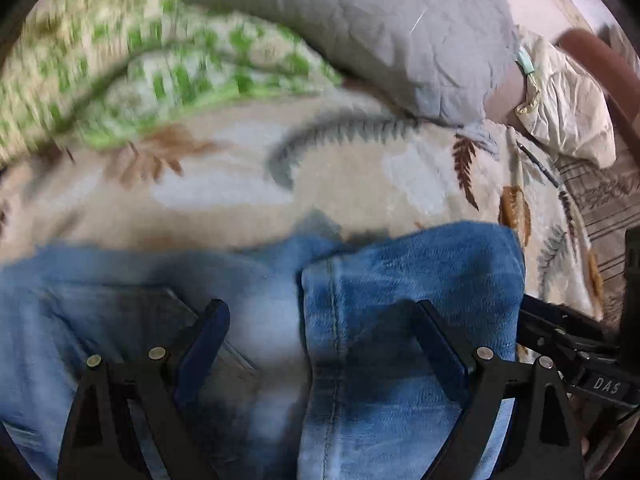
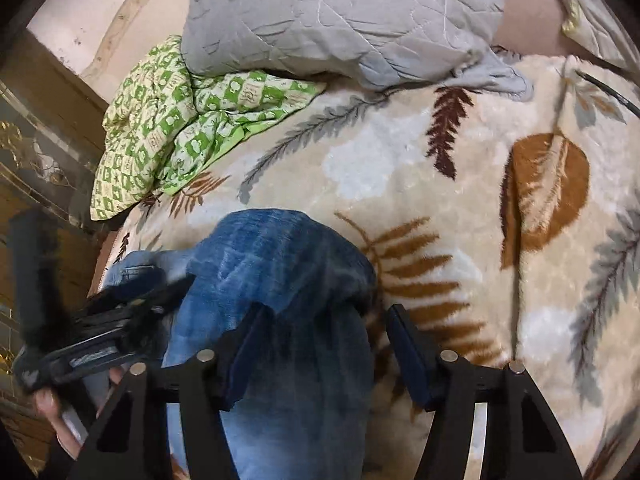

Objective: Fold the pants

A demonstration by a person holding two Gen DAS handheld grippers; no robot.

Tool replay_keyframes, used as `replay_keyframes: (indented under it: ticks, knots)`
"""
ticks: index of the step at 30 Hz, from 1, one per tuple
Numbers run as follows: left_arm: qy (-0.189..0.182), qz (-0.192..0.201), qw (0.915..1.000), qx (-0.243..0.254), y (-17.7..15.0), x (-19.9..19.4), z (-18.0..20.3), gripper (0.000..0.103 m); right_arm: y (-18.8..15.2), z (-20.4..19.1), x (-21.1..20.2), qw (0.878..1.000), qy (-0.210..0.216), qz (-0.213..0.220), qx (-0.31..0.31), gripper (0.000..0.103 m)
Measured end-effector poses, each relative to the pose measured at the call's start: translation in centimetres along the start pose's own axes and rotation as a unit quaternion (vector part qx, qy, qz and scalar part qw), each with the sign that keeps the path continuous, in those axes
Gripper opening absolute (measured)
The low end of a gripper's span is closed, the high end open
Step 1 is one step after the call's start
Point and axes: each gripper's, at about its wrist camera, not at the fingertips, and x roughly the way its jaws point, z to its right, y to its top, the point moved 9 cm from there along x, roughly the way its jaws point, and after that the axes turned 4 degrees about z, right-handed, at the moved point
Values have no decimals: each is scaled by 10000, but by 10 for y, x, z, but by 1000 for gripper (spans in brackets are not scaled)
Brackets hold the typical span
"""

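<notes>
The blue jeans lay on the bed, near the edge where the person stood, on a cream fleece blanket printed with brown and grey leaves. They looked partly folded already, a darker doubled layer lying over the paler denim, so I took this for a fold being laid down or squared up.

The left gripper hung over the jeans with its jaws spread wide and nothing pinched, the denim's seam running between them. It seemed placed to take hold of or press the cloth, though that view was smeared by motion.

The right gripper straddled the folded end of the jeans: its jaws stood apart, one finger against the bunched denim, the other over bare blanket. I could not see cloth pinched tight.

Toward the far side of the bed were a grey quilted pillow and a crumpled green-checked cloth, well clear of the jeans. Beyond the bed's left edge stood dark wooden furniture with gold trim.
</notes>
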Motion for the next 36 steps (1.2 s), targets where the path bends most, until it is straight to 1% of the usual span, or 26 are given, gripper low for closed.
replay_keyframes:
  ticks: [1,2,3,4,5,6,7,9,11,13,14,16,20,21,23,25,26,27,28,29,30,32,33,34,35,36]
  knots:
    - [15,107,9999,-92,-2,0,-1,84,-2,1,8,9998,88,-65,160,64]
    - [116,218,9996,-122,-3,-1,0,66,-2,0,11,9996,158,-113,223,61]
    - [233,251,9994,-71,-3,-1,1,50,-3,-2,16,9993,230,-173,233,58]
    - [372,212,9991,42,-3,0,3,19,-4,-4,19,9995,182,-209,155,58]
    - [476,119,9987,154,-5,0,6,17,-4,-7,21,9996,126,-228,66,58]
    - [452,123,9988,142,-4,-2,5,17,-4,-9,23,9997,71,-238,-29,58]
    - [452,247,9987,50,-1,-13,3,17,-4,-10,23,9997,40,-234,-62,58]
    - [481,536,9974,-56,4,-35,-4,16,-4,-9,18,9996,129,-247,55,58]
    - [645,789,9947,-161,9,-55,-14,16,-3,-7,15,9994,193,-221,155,58]
    - [722,648,9949,-283,4,-52,-23,16,-6,1,18,9990,171,-301,281,59]
    - [792,412,9957,-253,-4,-40,-26,16,-8,2,19,9986,206,-335,343,59]
    - [1036,217,9942,-170,-15,-25,-31,16,-14,4,21,9974,268,-463,477,59]
    - [1210,420,9918,40,-11,-30,-26,16,-14,3,14,9975,280,-461,446,58]
    - [1249,410,9913,54,-11,-30,-28,17,-16,4,14,9973,261,-517,446,58]
    - [1257,228,9918,-34,-15,-19,-35,17,-25,5,20,9959,210,-752,452,58]
    - [1301,177,9913,-38,-18,-18,-35,17,-32,2,27,9939,398,-844,582,41]
    - [1279,143,9917,-59,-19,-21,-34,17,-32,0,24,9944,367,-816,564,32]
    - [1173,113,9929,-147,-20,-25,-33,17,-31,-4,18,9959,278,-730,461,23]
    - [1002,123,9945,-275,-20,-32,-31,17,-29,-10,5,9975,204,-605,308,22]
    - [952,206,9947,-317,-19,-37,-32,17,-29,-14,-2,9981,203,-533,229,20]
    - [1041,222,9938,-308,-20,-35,-37,17,-30,-16,-5,9987,188,-460,103,19]
    - [1100,1,9932,-373,-28,-20,-42,18,-36,-8,6,9986,-64,-522,45,19]
    - [1114,-15,9933,-314,-31,-15,-41,21,-41,-4,14,9981,-63,-597,132,19]
    - [1245,93,9921,-69,-31,-15,-37,21,-41,-4,14,9985,-26,-534,150,20]
    - [1305,142,9913,49,-31,-17,-34,22,-39,-4,12,9989,-32,-458,135,23]
    - [1309,155,9912,107,-32,-20,-31,24,-38,-5,10,9991,-56,-413,97,24]
